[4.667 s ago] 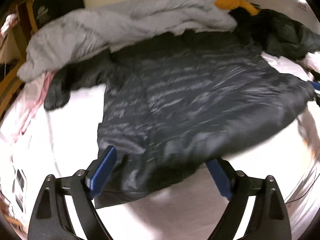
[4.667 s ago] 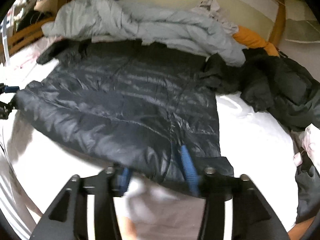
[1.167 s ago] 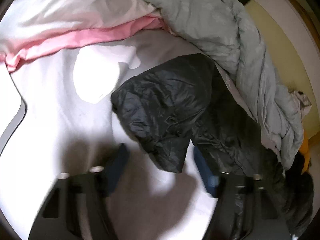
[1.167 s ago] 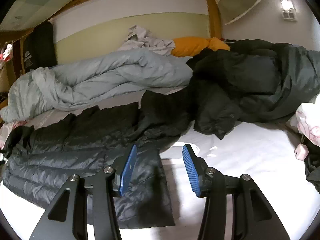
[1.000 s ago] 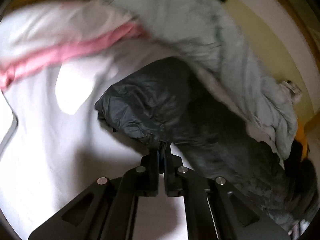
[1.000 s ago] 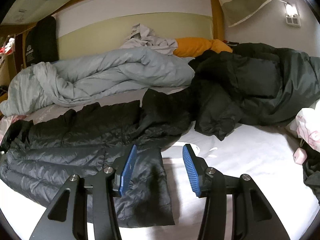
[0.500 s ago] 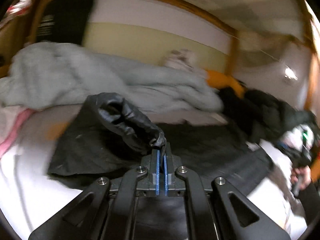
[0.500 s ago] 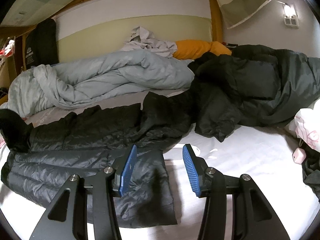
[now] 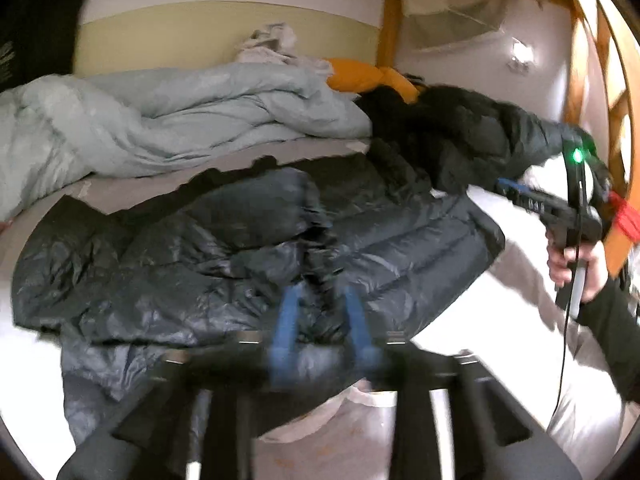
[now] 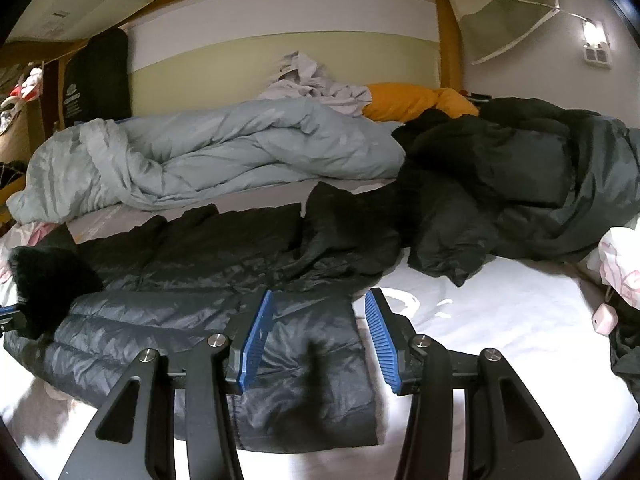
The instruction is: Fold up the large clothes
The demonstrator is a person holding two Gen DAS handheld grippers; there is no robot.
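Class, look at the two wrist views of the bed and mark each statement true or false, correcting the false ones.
1. The dark puffer jacket lies on the white sheet. True.
2. The right claw is clamped on the jacket. False: its jaws stand open above the jacket's corner, with no fabric pinched.
3. A pale blue duvet is bunched behind the jacket. True.
4. The orange pillow sits in front of the jacket. False: it lies at the back, by the wall.
5. The left claw is shut. False: its jaws have just been opening and are apart over the jacket.
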